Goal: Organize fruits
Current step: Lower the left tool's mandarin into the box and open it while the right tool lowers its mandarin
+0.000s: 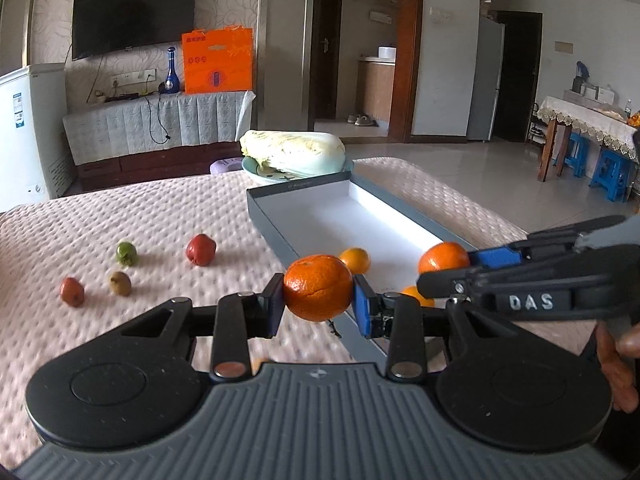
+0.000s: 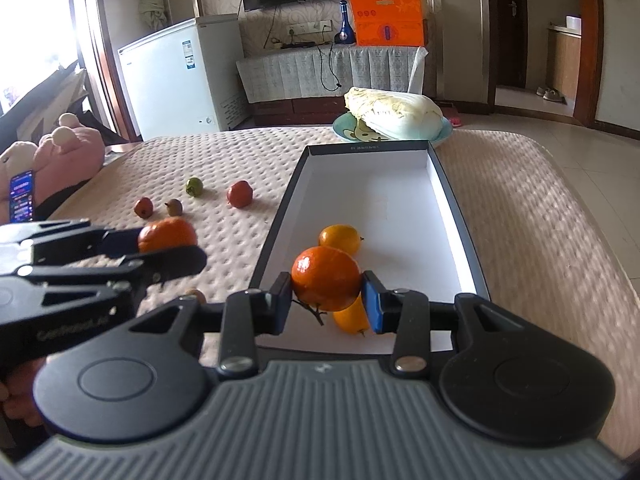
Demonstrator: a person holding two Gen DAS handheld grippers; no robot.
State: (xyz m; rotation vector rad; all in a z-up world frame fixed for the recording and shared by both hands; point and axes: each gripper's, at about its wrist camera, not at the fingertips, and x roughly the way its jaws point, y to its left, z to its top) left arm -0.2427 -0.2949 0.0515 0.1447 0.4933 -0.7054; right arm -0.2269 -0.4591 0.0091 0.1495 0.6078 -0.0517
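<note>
Here both grippers carry fruit toward the shallow grey cardboard box with a white floor [image 2: 456, 208], which serves as the landmark. The left gripper [image 1: 319, 300] has its jaws clamped on a round orange mandarin [image 1: 319, 288], held just outside the box's near left wall, above the quilted pink tablecloth [image 1: 140, 216]. The right gripper [image 2: 327, 306] pinches a second stemmed orange mandarin [image 2: 326, 278] above the box's near end, over two smaller yellow-orange citrus fruits [image 2: 340, 238] already lying inside.

Four small red and green fruits [image 1: 200, 249] sit well to the left of the box, untouched.

The likely trouble: the two grippers are close together at the box's near end and could knock each other. A mandarin released from height could also roll, strike the fruit below, or bounce over the low wall.
</note>
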